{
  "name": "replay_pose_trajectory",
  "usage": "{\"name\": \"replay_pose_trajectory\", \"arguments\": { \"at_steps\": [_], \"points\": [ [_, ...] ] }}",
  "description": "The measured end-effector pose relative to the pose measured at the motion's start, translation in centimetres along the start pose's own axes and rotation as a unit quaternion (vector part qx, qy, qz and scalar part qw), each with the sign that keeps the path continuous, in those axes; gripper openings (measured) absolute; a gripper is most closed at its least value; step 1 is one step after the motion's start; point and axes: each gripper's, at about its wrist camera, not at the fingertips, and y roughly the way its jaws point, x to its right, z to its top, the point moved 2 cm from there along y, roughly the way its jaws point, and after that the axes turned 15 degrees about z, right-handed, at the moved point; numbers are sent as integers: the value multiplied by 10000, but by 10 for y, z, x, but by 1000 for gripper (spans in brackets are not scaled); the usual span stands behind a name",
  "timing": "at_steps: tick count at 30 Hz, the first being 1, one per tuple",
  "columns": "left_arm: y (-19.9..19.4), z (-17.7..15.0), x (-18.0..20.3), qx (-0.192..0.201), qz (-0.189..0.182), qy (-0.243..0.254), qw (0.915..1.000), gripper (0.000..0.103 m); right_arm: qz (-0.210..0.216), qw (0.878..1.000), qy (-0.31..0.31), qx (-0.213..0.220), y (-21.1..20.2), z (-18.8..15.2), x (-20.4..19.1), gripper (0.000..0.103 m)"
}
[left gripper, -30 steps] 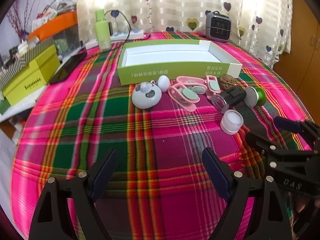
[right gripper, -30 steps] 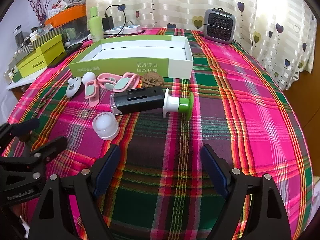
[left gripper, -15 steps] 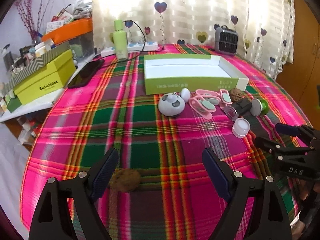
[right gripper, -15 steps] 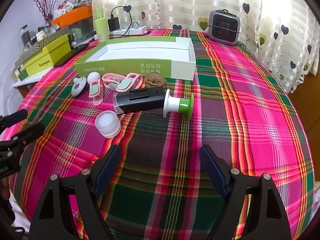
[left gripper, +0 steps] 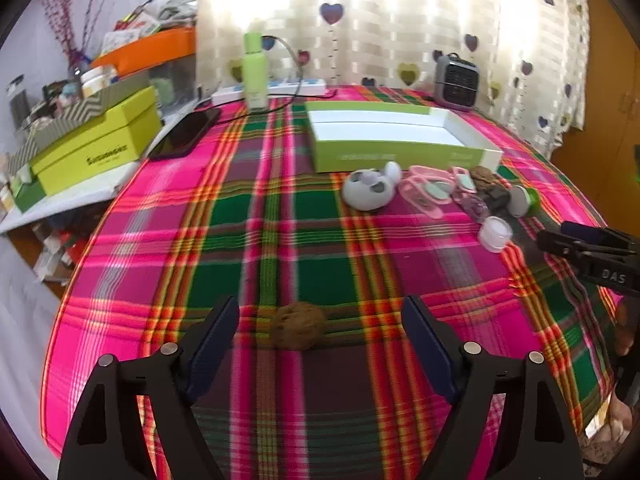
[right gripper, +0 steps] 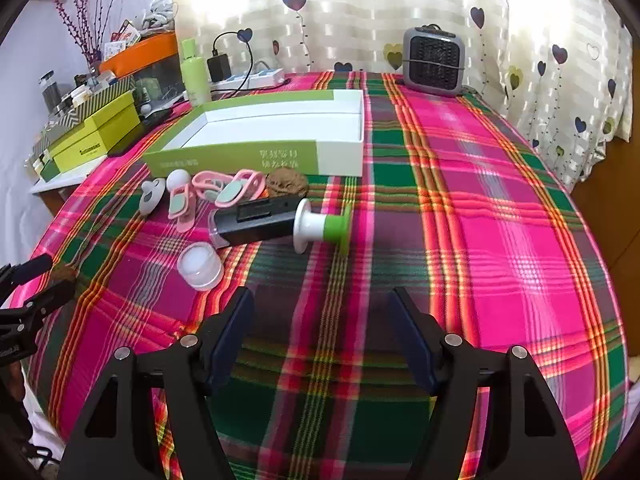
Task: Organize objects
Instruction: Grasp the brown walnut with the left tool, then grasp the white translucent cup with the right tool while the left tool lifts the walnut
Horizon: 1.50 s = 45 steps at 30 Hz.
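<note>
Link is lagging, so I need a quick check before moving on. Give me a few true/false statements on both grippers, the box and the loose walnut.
1. The left gripper is open. True.
2. The near walnut is clamped between its pads. False: it lies on the cloth between them, untouched.
3. The green box already holds items. False: its interior looks empty.
4. The right gripper is open and holds nothing. True.
5. A second walnut lies beside the box. True.

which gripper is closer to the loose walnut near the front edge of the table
Left. The left gripper is open with the walnut lying between its fingers; the right gripper is open off to the right, over bare cloth.
</note>
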Motion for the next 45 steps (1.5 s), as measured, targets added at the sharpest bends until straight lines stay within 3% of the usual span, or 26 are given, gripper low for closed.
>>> {"name": "replay_pose_trajectory", "arguments": {
  "at_steps": [8, 10, 12, 20, 23, 28, 33, 36, 42, 45],
  "points": [
    [6, -6, -11, -187, 54, -187, 9996, 73, -54, 9999, 75, 58, -2, 5, 6, 66],
    [8, -8, -12, -228, 35, -236, 9995, 69, 46, 9999, 108, 22, 0, 4, 5, 65],
    [11, -9, -11, -279, 28, -235, 9993, 58, 230, 9997, 54, -50, 3, 3, -2, 61],
    [14, -12, -11, -325, 71, -263, 9991, 50, 745, 9968, -257, -89, 11, 6, -32, 60],
    [14, -11, -11, -316, 75, -269, 9991, 46, 823, 9959, -318, -199, 17, 6, -38, 49],
    [14, -11, -12, -307, 75, -272, 9991, 42, 827, 9954, -362, -321, 28, 10, -45, 48],
    [13, -10, -11, -306, 31, -257, 9992, 31, 782, 9951, -445, -418, 36, 12, -50, 42],
    [12, -9, -10, -269, 33, -203, 9994, 29, 805, 9947, -456, -453, 39, 13, -51, 41],
    [12, -9, -12, -254, 10, -224, 9994, 28, 767, 9944, -536, -497, 43, 14, -53, 29],
    [12, -9, -12, -253, -25, -228, 9994, 28, 746, 9943, -581, -498, 43, 14, -54, 29]
  ]
}}
